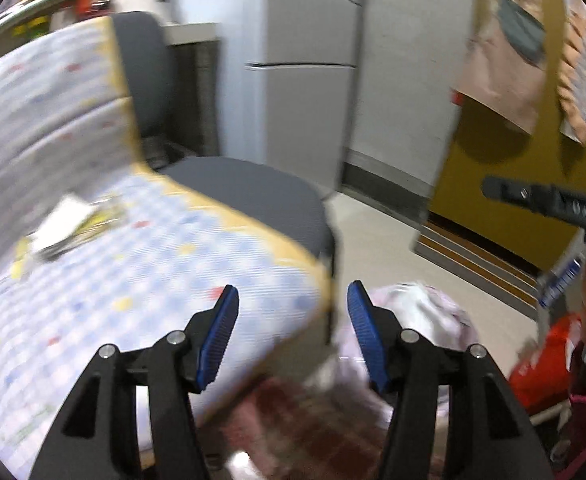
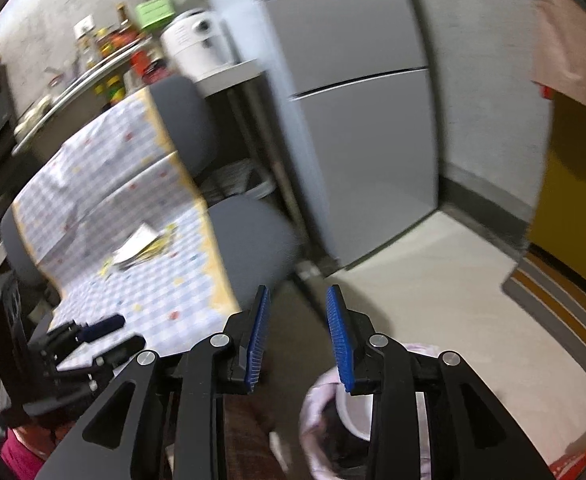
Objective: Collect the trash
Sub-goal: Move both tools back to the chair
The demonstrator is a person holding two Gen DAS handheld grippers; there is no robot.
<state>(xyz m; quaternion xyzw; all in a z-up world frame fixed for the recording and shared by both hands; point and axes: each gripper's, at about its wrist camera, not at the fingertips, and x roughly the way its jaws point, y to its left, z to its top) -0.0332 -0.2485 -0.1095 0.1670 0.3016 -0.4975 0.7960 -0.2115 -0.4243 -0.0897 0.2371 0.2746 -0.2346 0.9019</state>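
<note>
A flat crumpled wrapper (image 1: pixel 67 226) lies on the checked tablecloth of the worktop (image 1: pixel 165 264), ahead and left of the left hand-held gripper (image 1: pixel 293 334), well apart from it. That gripper tilts downward, jaws wide, nothing between them. Below and right of it sits a bag-lined bin (image 2: pixel 325 420). The right hand-held gripper (image 2: pixel 297 336) hangs over the bin, tilted down, jaws narrower and empty.

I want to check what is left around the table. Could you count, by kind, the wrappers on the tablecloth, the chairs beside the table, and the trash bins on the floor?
Wrapper: 1
Chair: 1
Trash bin: 1
Total: 3
</note>
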